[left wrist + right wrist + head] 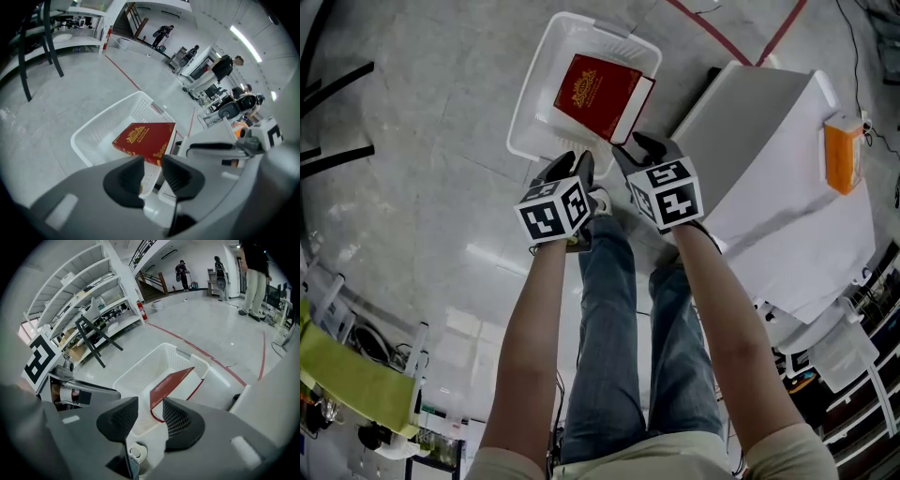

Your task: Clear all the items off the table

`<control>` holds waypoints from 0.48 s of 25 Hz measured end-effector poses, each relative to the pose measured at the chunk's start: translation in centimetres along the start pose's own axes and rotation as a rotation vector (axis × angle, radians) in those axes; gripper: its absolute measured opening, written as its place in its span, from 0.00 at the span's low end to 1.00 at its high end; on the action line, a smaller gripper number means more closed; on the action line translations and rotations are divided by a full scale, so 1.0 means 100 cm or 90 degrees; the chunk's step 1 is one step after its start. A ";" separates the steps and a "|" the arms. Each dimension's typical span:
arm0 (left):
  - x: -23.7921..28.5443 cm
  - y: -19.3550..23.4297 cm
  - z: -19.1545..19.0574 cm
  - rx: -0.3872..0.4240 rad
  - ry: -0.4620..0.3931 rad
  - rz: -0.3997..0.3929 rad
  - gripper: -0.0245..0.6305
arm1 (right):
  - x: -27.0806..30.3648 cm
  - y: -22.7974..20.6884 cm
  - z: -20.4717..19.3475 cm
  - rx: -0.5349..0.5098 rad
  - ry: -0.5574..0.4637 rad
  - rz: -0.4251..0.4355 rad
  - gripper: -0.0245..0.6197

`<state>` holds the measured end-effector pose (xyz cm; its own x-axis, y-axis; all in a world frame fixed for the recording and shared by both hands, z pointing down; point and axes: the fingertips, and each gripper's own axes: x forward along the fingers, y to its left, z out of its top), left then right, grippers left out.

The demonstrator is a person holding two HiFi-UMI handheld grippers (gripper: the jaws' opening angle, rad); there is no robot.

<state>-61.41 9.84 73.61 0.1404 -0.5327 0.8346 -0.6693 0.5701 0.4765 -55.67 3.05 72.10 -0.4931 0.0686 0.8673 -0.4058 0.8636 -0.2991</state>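
Red book (595, 94) (145, 138) (171, 383): seen lying tilted inside the White basket, off the table, its cover up and one long edge raised against the basket wall on the table's side.
White basket (530, 112) (93, 129) (140, 369): set on the grey Floor (412, 141) just beside the table; only the book can be made out in it.
Left gripper (572, 164) (152, 161): held over the basket's near rim; its jaws are parted by a narrow gap, nothing is gripped, and only the basket rim is seen through the gap.
Right gripper (639, 148) (151, 406): held close beside the left one, over the same rim; its jaws are likewise partly apart and nothing is clasped, the book's corner being seen well beyond them.
Table (769, 159): a white top, seen to the person's right.
Orange object (842, 155): left on the table near its far edge, well apart from both grippers; its kind cannot be told.
Legs (609, 319): clad in jeans, seen below the grippers, with a Shoe (598, 200) next to the basket.
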 end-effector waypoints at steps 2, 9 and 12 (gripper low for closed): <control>-0.008 -0.001 0.003 0.000 -0.009 0.010 0.17 | -0.006 0.003 0.004 0.001 -0.007 -0.004 0.23; -0.033 -0.004 0.013 0.004 -0.031 0.027 0.05 | -0.030 0.016 0.014 0.009 -0.028 -0.022 0.05; -0.044 -0.012 0.018 0.018 -0.038 0.019 0.05 | -0.041 0.022 0.018 0.015 -0.035 -0.024 0.04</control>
<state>-62.57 10.36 68.83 0.0767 -0.5532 0.8295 -0.6931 0.5685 0.4432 -55.91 3.80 67.20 -0.5181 0.0080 0.8553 -0.4428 0.8530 -0.2763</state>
